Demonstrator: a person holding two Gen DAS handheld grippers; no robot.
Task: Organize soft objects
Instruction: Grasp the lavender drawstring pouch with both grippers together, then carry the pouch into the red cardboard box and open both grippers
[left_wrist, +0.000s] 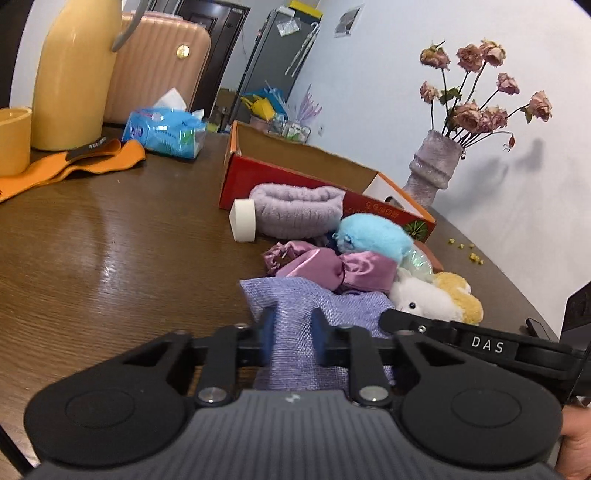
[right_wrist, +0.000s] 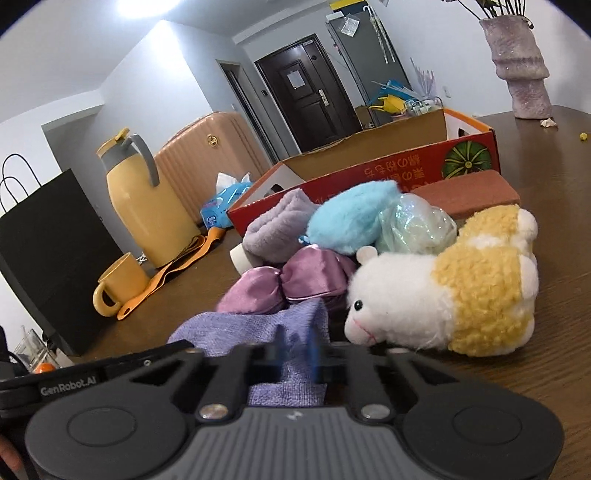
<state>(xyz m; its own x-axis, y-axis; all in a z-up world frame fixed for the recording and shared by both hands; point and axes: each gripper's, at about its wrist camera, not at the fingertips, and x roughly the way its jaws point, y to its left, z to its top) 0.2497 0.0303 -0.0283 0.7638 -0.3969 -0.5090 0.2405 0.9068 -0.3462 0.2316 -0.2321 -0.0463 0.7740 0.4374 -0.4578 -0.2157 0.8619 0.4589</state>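
Both pairs of fingers, left gripper (left_wrist: 293, 328) and right gripper (right_wrist: 295, 349), pinching the lilac cloth (left_wrist: 314, 306) between their pads.

Yellow jug (left_wrist: 74, 74), mug (right_wrist: 118, 284), tissue pack (left_wrist: 164, 131) and vase (left_wrist: 434, 166) on the table (left_wrist: 110, 240)

The wooden table (left_wrist: 110, 236) was glossy; the lilac cloth (left_wrist: 314, 302) looked coarsely woven, the pink bow (right_wrist: 288, 284) satiny, the sheep (right_wrist: 443, 295) fleecy, the far box (right_wrist: 369, 147) perhaps cardboard.
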